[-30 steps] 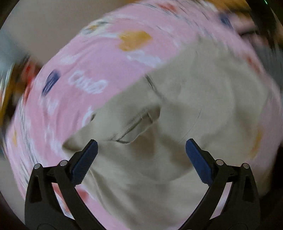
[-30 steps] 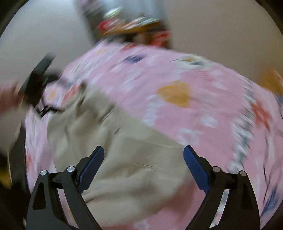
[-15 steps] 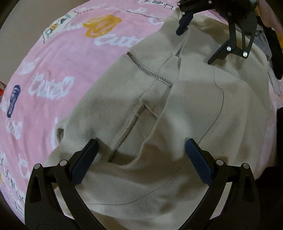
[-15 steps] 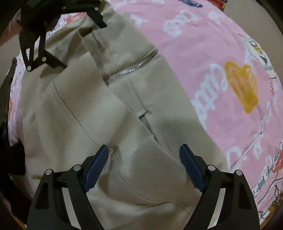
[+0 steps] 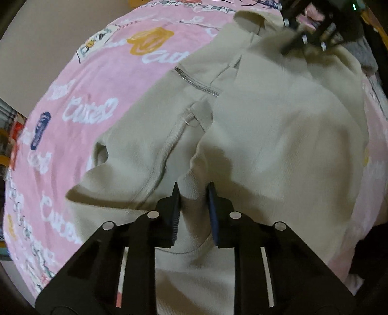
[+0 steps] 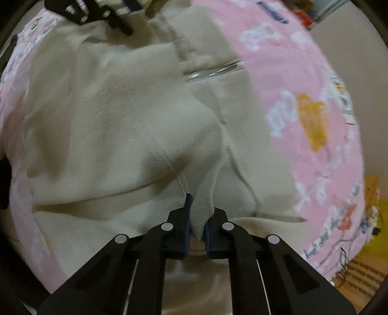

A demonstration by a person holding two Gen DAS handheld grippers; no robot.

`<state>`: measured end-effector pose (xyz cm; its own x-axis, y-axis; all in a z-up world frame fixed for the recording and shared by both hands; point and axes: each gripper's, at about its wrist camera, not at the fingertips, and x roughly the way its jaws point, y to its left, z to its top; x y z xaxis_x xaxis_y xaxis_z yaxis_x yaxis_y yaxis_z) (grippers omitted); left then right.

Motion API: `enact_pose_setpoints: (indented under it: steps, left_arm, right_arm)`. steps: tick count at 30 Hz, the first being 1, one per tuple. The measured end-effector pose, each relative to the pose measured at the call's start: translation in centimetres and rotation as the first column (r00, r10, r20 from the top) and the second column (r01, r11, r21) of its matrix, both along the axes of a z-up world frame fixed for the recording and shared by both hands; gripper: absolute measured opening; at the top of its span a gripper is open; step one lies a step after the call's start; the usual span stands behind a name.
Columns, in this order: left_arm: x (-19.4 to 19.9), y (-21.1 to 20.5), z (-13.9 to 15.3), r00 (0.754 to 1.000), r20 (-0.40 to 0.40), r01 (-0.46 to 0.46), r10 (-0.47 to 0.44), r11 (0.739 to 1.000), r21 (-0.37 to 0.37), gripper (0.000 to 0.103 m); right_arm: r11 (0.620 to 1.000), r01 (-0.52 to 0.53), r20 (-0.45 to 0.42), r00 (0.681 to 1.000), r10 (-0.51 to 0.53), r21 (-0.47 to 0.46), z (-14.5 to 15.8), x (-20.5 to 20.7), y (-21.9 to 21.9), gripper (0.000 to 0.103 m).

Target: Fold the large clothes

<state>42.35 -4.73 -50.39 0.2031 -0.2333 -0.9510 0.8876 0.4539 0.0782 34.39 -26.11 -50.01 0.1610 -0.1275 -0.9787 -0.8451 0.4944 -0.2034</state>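
A large beige sweatshirt with a metal zip lies spread on a pink printed blanket. It fills the right wrist view too. My left gripper is shut on a raised fold of the beige fabric at the near edge. My right gripper is shut on another pinched fold of the same garment. Each gripper shows at the far end of the garment in the other's view, the right one in the left wrist view and the left one in the right wrist view.
The pink blanket covers the surface around the garment. Cluttered items stand at the far left edge, and a yellow object and wooden floor show at the right. A beige wall is behind.
Both grippers went from wide open above the sweatshirt to shut on pinched folds of its fabric. Both cameras moved closer to the garment.
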Motion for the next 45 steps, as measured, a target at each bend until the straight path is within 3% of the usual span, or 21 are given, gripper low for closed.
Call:
enact_pose_setpoints:
  steps: [4,9,12,15,18,21,24,25,28,29,30,31,32,37,38,40,43,45]
  left_arm:
    - [0.5,0.9,1.4,0.998,0.047,-0.047,0.049,0.999,-0.026,0.016]
    - [3.1,3.1,5.1,0.977,0.113,-0.164,0.181,0.976,-0.141,0.015]
    - [5.3,3.4,5.6,0.961,0.159,-0.203,0.225,0.969,-0.141,0.015]
    - [8.7,3.7,4.7,0.927,0.199,-0.294,0.317,0.946,-0.139,0.015]
    - [11.7,4.3,3.1,0.907,0.133,-0.381,0.400,0.913,-0.146,0.015]
    - [11.9,4.0,2.1,0.905,0.111,-0.394,0.411,0.907,-0.149,0.015]
    - [10.7,4.0,0.7,0.924,0.040,-0.373,0.380,0.920,-0.120,0.015]
    - [10.4,3.9,0.3,0.926,0.031,-0.371,0.376,0.923,-0.106,0.016]
    - [9.8,4.7,-0.2,0.918,-0.007,-0.394,0.396,0.912,-0.115,0.019]
    - [9.7,5.1,-0.2,0.912,-0.014,-0.407,0.409,0.905,-0.123,0.026]
    - [9.9,5.5,-0.3,0.905,-0.014,-0.424,0.426,0.897,-0.121,0.056]
    - [10.0,5.9,-0.2,0.898,-0.004,-0.438,0.440,0.892,-0.114,0.083]
    - [10.1,6.3,-0.1,0.899,0.006,-0.435,0.439,0.893,-0.118,0.087]
    - [9.6,7.2,1.5,0.904,-0.002,-0.426,0.429,0.898,-0.105,0.086]
    - [9.2,7.3,2.1,0.900,-0.010,-0.434,0.436,0.894,-0.114,0.086]
    - [7.3,7.8,4.1,0.871,-0.019,-0.488,0.492,0.859,-0.152,0.087]
    - [2.6,7.4,5.9,0.863,-0.106,-0.506,0.495,0.835,-0.218,0.088]
    - [-0.4,6.8,5.4,0.850,-0.198,-0.525,0.488,0.816,-0.243,0.089]
  right_arm:
    - [0.996,0.084,0.167,0.982,-0.089,0.038,4.1,0.6,-0.7,0.008]
    - [0.989,0.139,0.271,0.951,-0.147,0.049,6.0,2.9,-0.7,0.008]
    - [0.981,0.192,0.298,0.935,-0.193,0.033,4.9,4.8,-0.7,0.008]
    - [0.957,0.289,0.304,0.909,-0.285,0.035,3.1,7.3,-1.2,0.008]
    - [0.926,0.371,0.282,0.884,-0.374,0.066,0.3,10.1,-1.3,0.008]
    - [0.911,0.412,0.289,0.871,-0.397,0.010,-3.7,11.9,-1.4,0.009]
    - [0.891,0.450,0.286,0.862,-0.418,-0.055,-6.9,12.3,-1.3,0.016]
    - [0.891,0.451,0.295,0.860,-0.417,-0.055,-7.1,12.2,-1.1,0.026]
    - [0.881,0.472,0.345,0.830,-0.438,-0.017,-5.3,11.6,-2.0,0.078]
    - [0.879,0.477,0.345,0.823,-0.452,0.013,-4.4,11.3,-2.5,0.082]
    - [0.871,0.488,0.334,0.813,-0.476,0.053,-3.3,10.8,-3.2,0.082]
    - [0.854,0.508,0.318,0.797,-0.514,0.111,-1.7,10.1,-4.3,0.082]
    - [0.844,0.516,0.313,0.785,-0.534,0.145,-0.7,9.4,-4.9,0.082]
    - [0.775,0.548,0.279,0.727,-0.627,0.314,4.1,2.4,-7.4,0.082]
    - [0.768,0.553,0.285,0.717,-0.636,0.323,4.5,1.1,-7.4,0.082]
    - [0.735,0.566,0.314,0.668,-0.674,0.373,5.6,-2.4,-8.0,0.082]
    - [0.647,0.600,0.249,0.613,-0.750,0.471,6.3,-6.2,-9.0,0.078]
    - [0.560,0.640,0.124,0.593,-0.795,0.527,5.7,-8.4,-9.6,0.074]
